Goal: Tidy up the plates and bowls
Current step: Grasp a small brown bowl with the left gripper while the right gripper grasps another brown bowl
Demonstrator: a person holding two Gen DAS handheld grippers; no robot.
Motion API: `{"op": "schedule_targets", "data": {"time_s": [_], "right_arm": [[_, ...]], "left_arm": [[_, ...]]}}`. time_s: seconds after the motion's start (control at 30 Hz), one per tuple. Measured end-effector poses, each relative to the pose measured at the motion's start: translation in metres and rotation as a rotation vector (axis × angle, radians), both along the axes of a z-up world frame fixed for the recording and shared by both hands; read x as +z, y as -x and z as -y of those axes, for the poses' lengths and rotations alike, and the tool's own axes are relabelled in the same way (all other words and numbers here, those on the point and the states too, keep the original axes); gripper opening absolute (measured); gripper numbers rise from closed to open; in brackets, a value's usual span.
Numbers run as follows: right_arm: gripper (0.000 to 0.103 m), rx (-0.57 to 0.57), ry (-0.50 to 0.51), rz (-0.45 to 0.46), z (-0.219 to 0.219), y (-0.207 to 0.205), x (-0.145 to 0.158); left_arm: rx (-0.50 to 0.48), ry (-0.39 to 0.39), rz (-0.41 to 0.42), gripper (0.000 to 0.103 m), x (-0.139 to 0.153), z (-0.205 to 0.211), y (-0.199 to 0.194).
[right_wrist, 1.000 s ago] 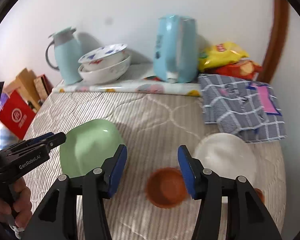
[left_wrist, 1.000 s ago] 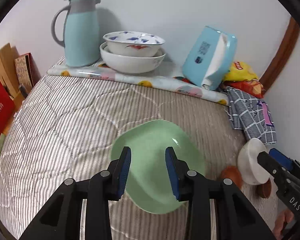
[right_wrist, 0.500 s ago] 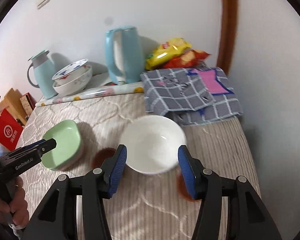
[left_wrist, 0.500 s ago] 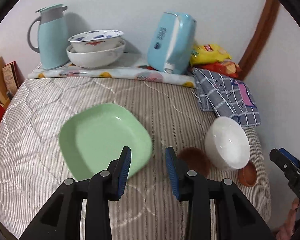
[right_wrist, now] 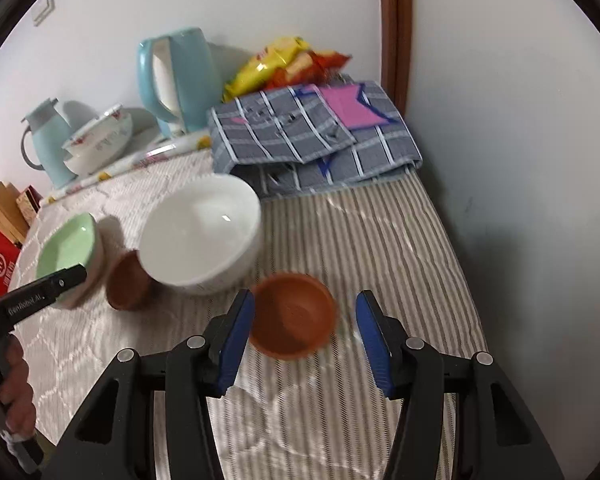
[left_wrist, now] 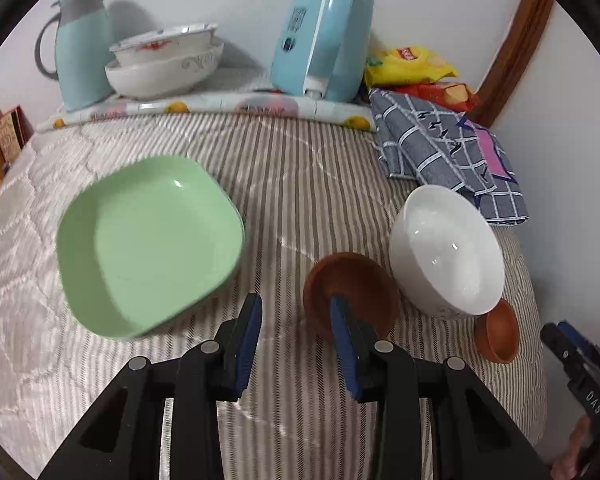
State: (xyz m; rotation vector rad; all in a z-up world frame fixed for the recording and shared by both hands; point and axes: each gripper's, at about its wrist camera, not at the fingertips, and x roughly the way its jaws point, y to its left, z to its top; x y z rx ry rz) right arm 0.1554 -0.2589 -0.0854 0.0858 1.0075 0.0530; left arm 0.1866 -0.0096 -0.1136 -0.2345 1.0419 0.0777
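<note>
Both grippers parted, holding nothing. Right gripper (right_wrist: 304, 320) straddling small brown bowl (right_wrist: 293, 315) on striped quilt (right_wrist: 380, 248); white bowl (right_wrist: 200, 234) just beyond. Left gripper (left_wrist: 296, 322) near larger brown bowl (left_wrist: 350, 294); green plate (left_wrist: 148, 246) far left.

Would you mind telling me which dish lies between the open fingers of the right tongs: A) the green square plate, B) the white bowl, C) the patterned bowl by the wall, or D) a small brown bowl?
D: the right tongs frame a small brown bowl, untouched, with the white bowl just beyond.
</note>
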Motion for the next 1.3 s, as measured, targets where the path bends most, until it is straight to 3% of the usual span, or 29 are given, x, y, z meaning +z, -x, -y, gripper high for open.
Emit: {"op": "schedule_targets", "data": {"time_s": [0.1, 0.47, 0.73, 1.17, 1.23, 1.3], "right_arm": [[0.053, -0.010, -0.011, -0.021, 0.009, -0.001, -0.013], [0.047, -0.013, -0.042, -0.080, 0.015, -0.012, -0.047], [0.041, -0.014, -0.067, -0.107, 0.017, -0.021, -0.058], [0.039, -0.044, -0.097, -0.086, 0.016, -0.024, -0.070], [0.036, -0.061, -0.102, -0.081, 0.017, -0.023, -0.070], [0.027, -0.074, -0.114, -0.083, 0.020, -0.023, -0.070]], "left_arm": [[0.031, 0.026, -0.002, 0.034, -0.010, 0.001, 0.001], [0.044, 0.011, -0.034, 0.034, -0.031, 0.013, -0.012], [0.035, 0.045, -0.064, 0.034, -0.045, 0.019, -0.024], [0.022, 0.063, -0.023, 0.032, -0.047, 0.019, -0.026], [0.014, 0.025, -0.029, 0.025, -0.047, 0.022, -0.027], [0.021, 0.034, -0.023, 0.022, -0.047, 0.020, -0.025]]}}
